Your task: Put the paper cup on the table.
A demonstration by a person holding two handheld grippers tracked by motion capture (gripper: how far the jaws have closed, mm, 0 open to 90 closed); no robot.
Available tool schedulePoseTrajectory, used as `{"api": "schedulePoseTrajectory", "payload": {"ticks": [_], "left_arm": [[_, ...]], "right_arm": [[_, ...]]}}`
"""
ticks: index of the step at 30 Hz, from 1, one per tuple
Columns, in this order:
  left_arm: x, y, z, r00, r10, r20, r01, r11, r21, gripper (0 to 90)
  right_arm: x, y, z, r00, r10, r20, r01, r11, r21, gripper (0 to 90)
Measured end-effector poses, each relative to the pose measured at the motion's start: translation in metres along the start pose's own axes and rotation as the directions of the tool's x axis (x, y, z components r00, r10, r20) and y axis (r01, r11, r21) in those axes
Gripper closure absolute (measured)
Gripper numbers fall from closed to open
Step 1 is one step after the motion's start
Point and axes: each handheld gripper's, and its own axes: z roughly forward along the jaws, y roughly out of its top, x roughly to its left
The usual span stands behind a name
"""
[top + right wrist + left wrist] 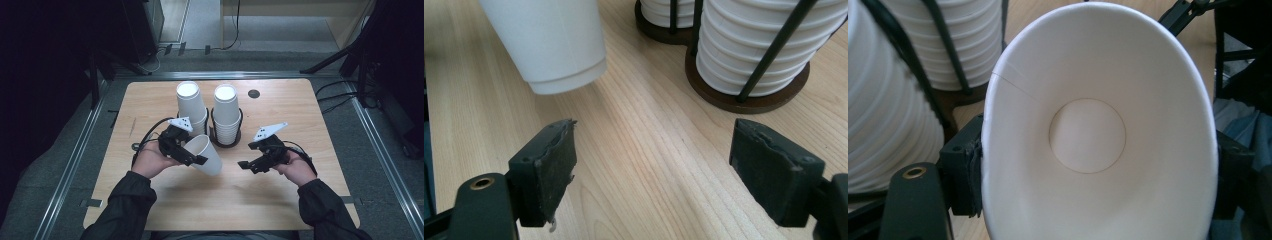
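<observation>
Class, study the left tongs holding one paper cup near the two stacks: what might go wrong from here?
1. The left tongs squeeze the paper cup at its rim, which looks pressed oval in the left gripper view; it may crease or slip out.
2. The cup hangs tilted close to the cup stacks in their wire holder; a swing could knock them.
3. The right tongs are open and empty, so nothing backs up the hold.

Two black fingers of the right gripper rose from the bottom edge, spread wide apart with nothing between them but the pale wooden tabletop. Beyond the left finger, the tilted base of a white paper cup hung above the wood. At upper right, stacked white cups sat in a dark wire holder with a round base.
</observation>
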Motion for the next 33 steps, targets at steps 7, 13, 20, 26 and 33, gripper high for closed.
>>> {"api": "schedulePoseTrajectory", "payload": {"ticks": [7,13,20,26,33], "left_arm": [[0.007,-0.008,-0.011,0.9992,-0.029,-0.026,0.029,0.9996,-0.007,19.8],[0.014,-0.019,-0.025,0.9965,-0.058,-0.061,0.057,0.9982,-0.015,19.6],[0.021,-0.029,-0.036,0.9916,-0.086,-0.096,0.084,0.9960,-0.029,19.3],[0.029,-0.037,-0.047,0.9859,-0.116,-0.121,0.112,0.9930,-0.036,19.2],[0.038,-0.048,-0.063,0.9725,-0.166,-0.164,0.157,0.9854,-0.066,19.1]], "right_arm": [[-0.005,-0.001,-0.003,0.9985,-0.028,0.047,0.028,1.000,-0.003,19.4],[-0.012,-0.001,-0.005,0.9979,-0.021,0.062,0.021,1.000,-0.006,19.4],[-0.018,-0.001,-0.006,0.9981,-0.026,0.056,0.027,1.000,-0.016,19.4],[-0.027,-0.002,-0.007,0.9970,-0.019,0.076,0.020,1.000,-0.012,19.4],[-0.032,-0.002,-0.004,0.9964,-0.011,0.084,0.011,1.000,0.002,19.4]]}}
